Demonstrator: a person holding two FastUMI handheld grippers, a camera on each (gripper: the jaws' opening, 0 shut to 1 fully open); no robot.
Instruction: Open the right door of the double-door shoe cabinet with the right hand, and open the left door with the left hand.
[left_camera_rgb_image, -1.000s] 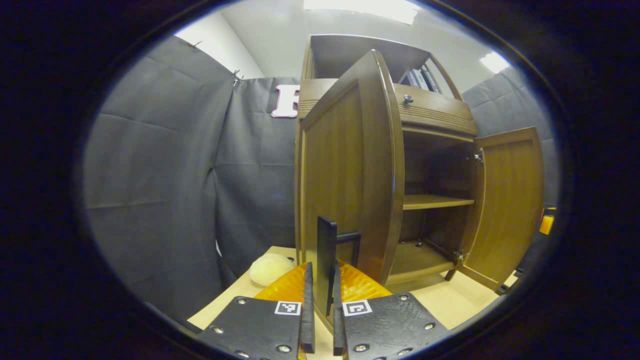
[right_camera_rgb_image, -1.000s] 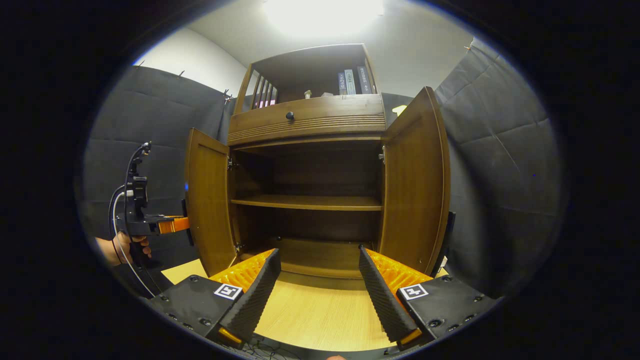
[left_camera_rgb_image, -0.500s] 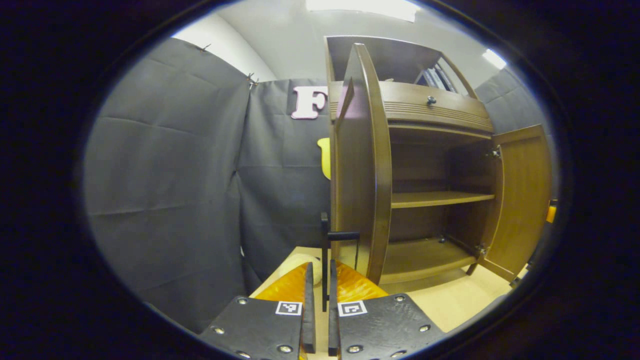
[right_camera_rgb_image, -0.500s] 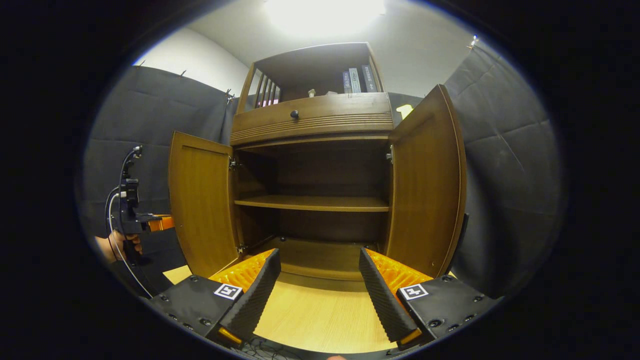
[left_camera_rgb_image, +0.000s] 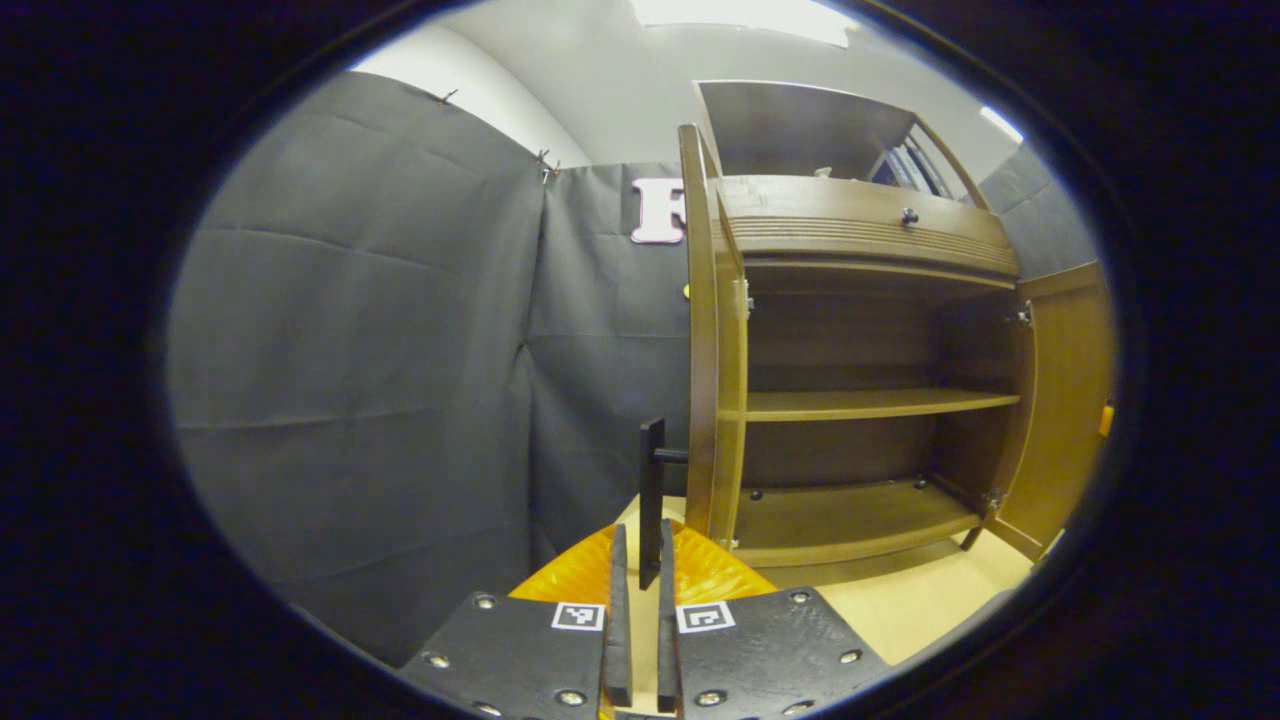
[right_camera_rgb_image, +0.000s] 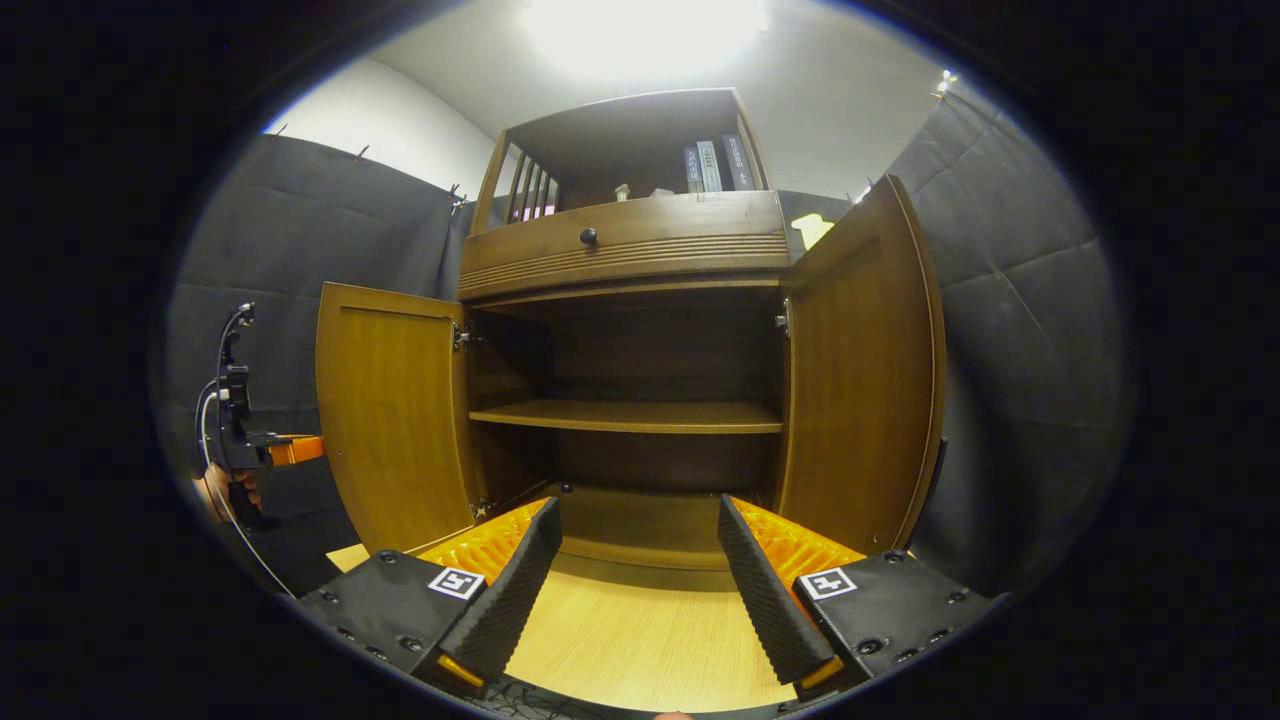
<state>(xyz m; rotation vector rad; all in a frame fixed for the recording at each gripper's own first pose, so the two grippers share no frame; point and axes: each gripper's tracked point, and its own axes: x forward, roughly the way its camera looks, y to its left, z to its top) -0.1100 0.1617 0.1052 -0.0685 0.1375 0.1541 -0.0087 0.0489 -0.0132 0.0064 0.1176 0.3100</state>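
- Left tongs (left_camera_rgb_image: 638, 610) – fingers nearly pressed together, pinching the black handle (left_camera_rgb_image: 651, 490) of the left door (left_camera_rgb_image: 702, 340), which rises straight up from between the tips
- Left door stands edge-on just ahead & slightly right of the left tongs, swung wide open
- Shoe cabinet (left_camera_rgb_image: 860, 400) interior lies to the right of left tongs – middle shelf (left_camera_rgb_image: 870, 402) and bottom board bare
- Right tongs (right_camera_rgb_image: 635, 580) spread wide, gripping nothing, hovering over the worktop (right_camera_rgb_image: 640, 640) in front of the cabinet opening
- Right door (right_camera_rgb_image: 860, 370) open, ahead & to the right of the right tongs, apart from them
- In right gripper view the left door shows ahead-left, w/ the left tongs and a hand (right_camera_rgb_image: 220, 490) beyond its outer edge
- Drawer knob (right_camera_rgb_image: 588, 236) above the opening; books (right_camera_rgb_image: 715, 165) on the top shelf
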